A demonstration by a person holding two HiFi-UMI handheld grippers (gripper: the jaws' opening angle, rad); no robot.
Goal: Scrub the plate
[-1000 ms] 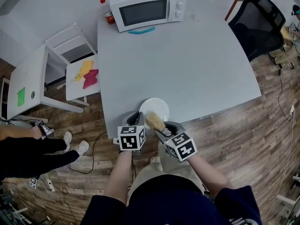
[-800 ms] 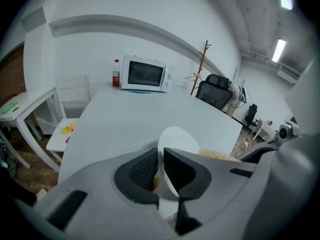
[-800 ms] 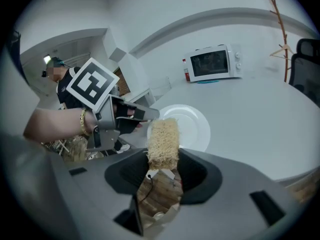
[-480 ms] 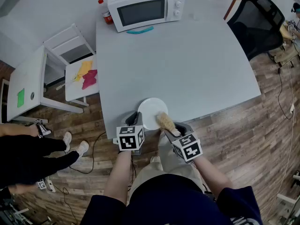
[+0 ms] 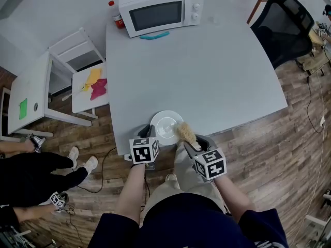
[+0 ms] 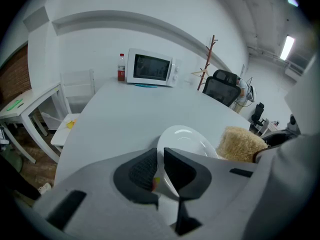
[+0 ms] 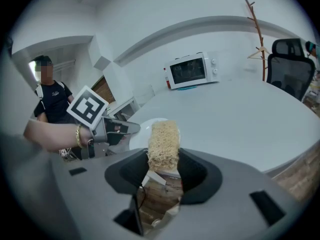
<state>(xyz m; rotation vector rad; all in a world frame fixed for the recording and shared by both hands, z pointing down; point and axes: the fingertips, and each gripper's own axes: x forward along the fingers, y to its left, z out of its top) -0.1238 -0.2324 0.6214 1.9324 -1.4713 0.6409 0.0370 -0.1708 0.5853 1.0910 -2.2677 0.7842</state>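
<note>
Head view — left tool (image 5: pixel 148 134) pinches plate (image 5: pixel 167 124) — right tool (image 5: pixel 193 144) grips scrubber (image 5: pixel 185 132).

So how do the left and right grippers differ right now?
The left gripper pinches the near rim of the white plate; the right gripper clamps a straw-coloured scrubber. The left gripper sits at the plate's left side, while the right gripper holds the scrubber at its right rim. Both are shut on something.

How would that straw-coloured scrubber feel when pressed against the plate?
The scrubber looks like a coarse fibre bundle, so probably light and slightly springy. The right gripper pinches it without flattening it, so it is likely fairly firm. Its rough surface seems unlikely to slip.
</note>
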